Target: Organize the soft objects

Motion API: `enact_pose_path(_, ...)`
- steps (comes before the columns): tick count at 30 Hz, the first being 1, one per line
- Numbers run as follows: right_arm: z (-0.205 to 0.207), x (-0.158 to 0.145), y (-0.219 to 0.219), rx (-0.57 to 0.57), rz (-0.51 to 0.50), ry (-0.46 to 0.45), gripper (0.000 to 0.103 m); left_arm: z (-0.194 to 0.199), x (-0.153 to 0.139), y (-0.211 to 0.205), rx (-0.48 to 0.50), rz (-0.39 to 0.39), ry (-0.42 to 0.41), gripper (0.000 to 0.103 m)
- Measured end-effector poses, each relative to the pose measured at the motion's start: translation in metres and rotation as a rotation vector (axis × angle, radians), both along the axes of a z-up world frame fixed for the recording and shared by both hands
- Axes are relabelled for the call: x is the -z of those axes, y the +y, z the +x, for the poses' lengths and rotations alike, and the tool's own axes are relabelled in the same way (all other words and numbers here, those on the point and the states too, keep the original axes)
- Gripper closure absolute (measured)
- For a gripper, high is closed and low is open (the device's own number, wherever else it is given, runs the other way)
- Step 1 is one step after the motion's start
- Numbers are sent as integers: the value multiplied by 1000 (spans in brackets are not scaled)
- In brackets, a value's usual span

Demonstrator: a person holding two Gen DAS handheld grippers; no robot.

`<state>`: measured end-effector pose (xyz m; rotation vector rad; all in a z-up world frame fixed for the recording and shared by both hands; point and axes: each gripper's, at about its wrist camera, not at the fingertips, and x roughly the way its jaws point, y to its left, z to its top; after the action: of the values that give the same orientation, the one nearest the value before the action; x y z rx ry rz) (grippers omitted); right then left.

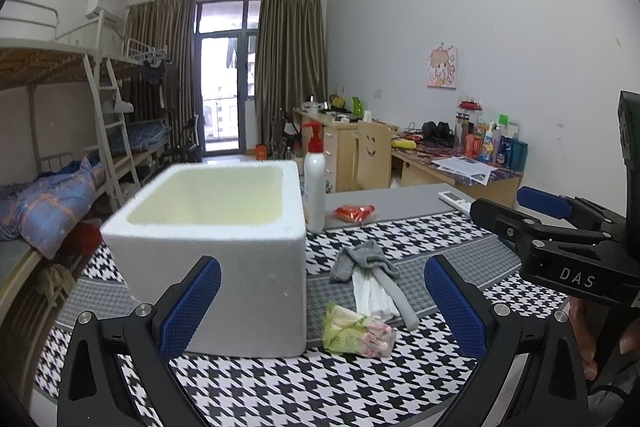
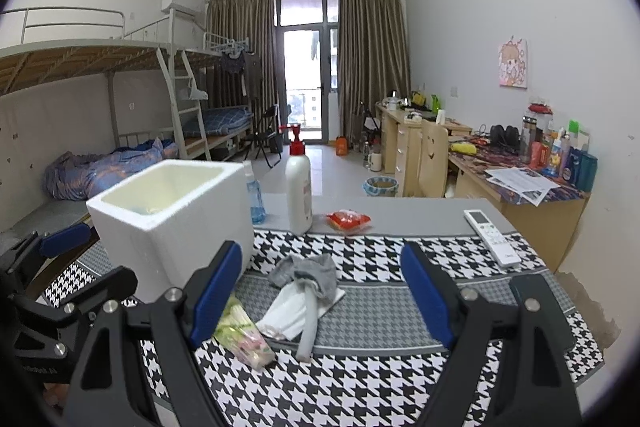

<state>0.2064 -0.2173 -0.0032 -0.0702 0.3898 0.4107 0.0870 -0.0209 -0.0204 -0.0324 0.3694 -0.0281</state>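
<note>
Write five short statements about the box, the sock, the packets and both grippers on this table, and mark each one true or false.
1. The foam box holds the grey sock. False: the sock lies on the cloth beside the box.
2. The left gripper is open and empty. True.
3. The right gripper grips the red packet. False: it is open and empty.
4. The tissue packet lies near the box. True.
5. The lotion bottle lies on its side. False: it stands upright.

Crumpled grey sock (image 1: 366,261) beside foam box (image 1: 224,227)
</note>
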Motion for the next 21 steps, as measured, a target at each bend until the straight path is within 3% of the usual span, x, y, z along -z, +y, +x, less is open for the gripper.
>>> enact_pose_path(9,6,13,-5,2,-16,35,18,2,17,-9,16,9,9,1)
enact_pose_path(21,23,29,-6,2,-35,102,18,15,45,-22,39,11,96,1)
